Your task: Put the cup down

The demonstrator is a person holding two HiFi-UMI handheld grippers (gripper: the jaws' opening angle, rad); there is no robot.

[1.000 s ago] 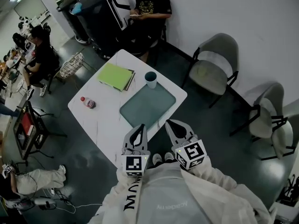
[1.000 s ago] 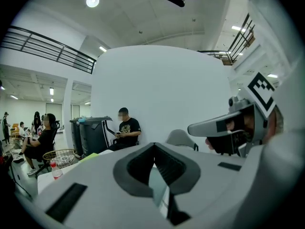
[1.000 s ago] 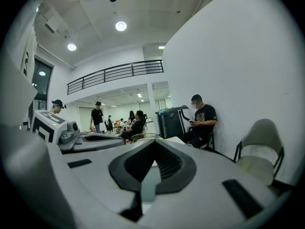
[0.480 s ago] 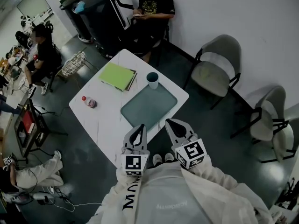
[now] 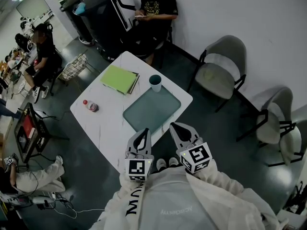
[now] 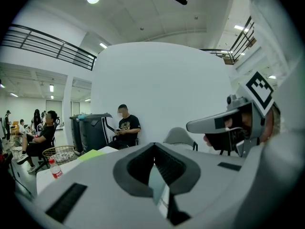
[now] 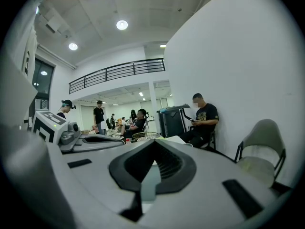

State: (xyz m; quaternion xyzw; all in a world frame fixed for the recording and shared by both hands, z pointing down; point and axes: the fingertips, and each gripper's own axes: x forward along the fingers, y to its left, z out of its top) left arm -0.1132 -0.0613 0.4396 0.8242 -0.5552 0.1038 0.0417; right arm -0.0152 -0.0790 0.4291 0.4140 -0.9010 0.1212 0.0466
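A teal cup (image 5: 155, 83) stands upright on the white table (image 5: 103, 123), at the far corner of a grey-green mat (image 5: 151, 109). No gripper touches it. My left gripper (image 5: 143, 133) and right gripper (image 5: 176, 127) are held side by side close to my body, at the table's near edge, well short of the cup. Both are shut with nothing between their jaws. The left gripper view shows its jaws (image 6: 154, 149) closed together, and the right gripper view shows the same (image 7: 153, 146). The cup is hidden behind the jaws in both gripper views.
A green folder (image 5: 119, 78) and a small red-capped bottle (image 5: 90, 105) lie on the table. A seated person (image 5: 153, 11) is at its far end beside black bins (image 5: 98, 13). Grey chairs (image 5: 218, 68) stand to the right; more people (image 5: 41, 56) and a wire basket (image 5: 73, 67) are at left.
The head view sways slightly. The cup stays on the table and both grippers hold their place, shut.
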